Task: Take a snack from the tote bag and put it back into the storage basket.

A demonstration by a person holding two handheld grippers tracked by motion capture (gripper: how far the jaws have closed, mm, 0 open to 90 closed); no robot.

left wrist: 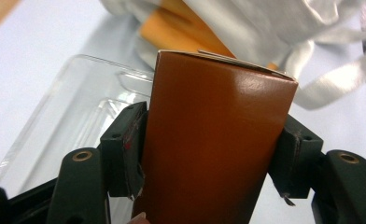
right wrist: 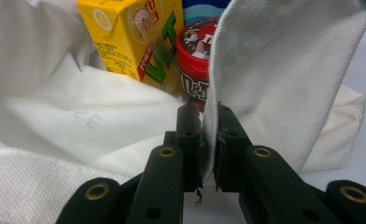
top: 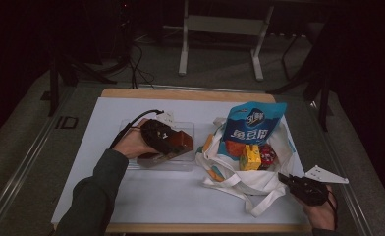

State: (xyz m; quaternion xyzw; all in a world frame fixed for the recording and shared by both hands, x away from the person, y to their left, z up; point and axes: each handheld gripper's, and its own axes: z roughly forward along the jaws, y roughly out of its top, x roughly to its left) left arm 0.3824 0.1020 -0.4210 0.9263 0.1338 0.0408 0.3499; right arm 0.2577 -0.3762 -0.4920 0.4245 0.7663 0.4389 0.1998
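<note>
My left gripper (top: pixel 177 142) is shut on a brown carton (top: pixel 182 141), its pads against the carton's two sides (left wrist: pixel 214 140). The carton lies low over a clear plastic tray (top: pixel 131 163), whose wall shows behind the left jaw (left wrist: pixel 78 84). At the right, my right gripper (top: pixel 285 179) is shut on the rim of a white tote bag (top: pixel 239 183), with the cloth pinched between the pads (right wrist: pixel 210 126). Inside the bag (right wrist: pixel 274 70) stand a yellow drink carton (top: pixel 250 158) (right wrist: pixel 130 37), a red M&M's tub (top: pixel 267 155) (right wrist: pixel 195 60) and a blue snack bag (top: pixel 252 123).
A white mat (top: pixel 156 196) covers the wooden table (top: pixel 180 93). The bag's straps (top: pixel 261 204) trail toward the front edge. A white frame stand (top: pixel 220 29) rises on the floor beyond the table.
</note>
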